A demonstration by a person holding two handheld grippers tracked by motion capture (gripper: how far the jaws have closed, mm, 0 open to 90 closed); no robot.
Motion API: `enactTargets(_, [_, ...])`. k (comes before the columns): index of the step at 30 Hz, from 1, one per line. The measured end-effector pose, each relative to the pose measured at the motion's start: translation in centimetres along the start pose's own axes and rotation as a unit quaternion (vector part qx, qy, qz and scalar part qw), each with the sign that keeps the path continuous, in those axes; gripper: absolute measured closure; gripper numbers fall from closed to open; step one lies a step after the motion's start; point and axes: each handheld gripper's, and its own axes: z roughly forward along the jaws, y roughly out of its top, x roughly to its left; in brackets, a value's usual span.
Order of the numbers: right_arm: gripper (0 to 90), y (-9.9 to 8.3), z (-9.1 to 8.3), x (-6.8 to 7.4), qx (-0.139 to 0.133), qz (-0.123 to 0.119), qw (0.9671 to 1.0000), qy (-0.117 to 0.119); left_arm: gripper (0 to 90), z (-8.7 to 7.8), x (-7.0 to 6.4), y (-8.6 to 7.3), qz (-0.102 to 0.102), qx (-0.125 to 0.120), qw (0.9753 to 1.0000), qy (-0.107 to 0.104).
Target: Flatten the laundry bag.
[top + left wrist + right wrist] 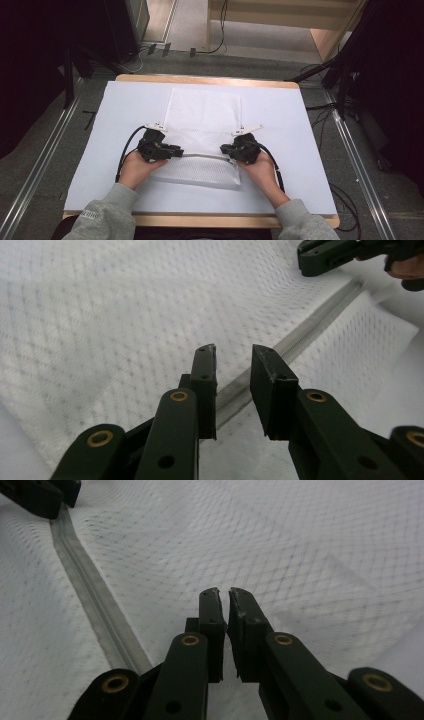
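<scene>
A white-covered worktop [290, 150] stood on a grey floor. A white mesh bag [205, 120] lay at its middle, running toward the near edge, its grey zipper [205, 156] across the near end. The left gripper [176, 150] hovered over the zipper, jaws apart. The right gripper [225, 149] had jaws nearly together, nothing visibly between them.
</scene>
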Motion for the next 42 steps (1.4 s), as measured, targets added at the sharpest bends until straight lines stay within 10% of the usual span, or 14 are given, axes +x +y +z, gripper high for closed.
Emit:
enactTargets(26, [86.1,-3.8,-1.8,1.9,0.032,-0.012,0.9994,0.002,88.8,0.4,1.2,-2.3,-0.002,0.04,0.9992,0.001])
enactTargets(42, [67.3,-3.4,-3.0,-2.6,0.001,0.039,0.9969,-0.069,73.2,-2.7,4.2,-1.3,-0.034,-0.012,0.997,0.068])
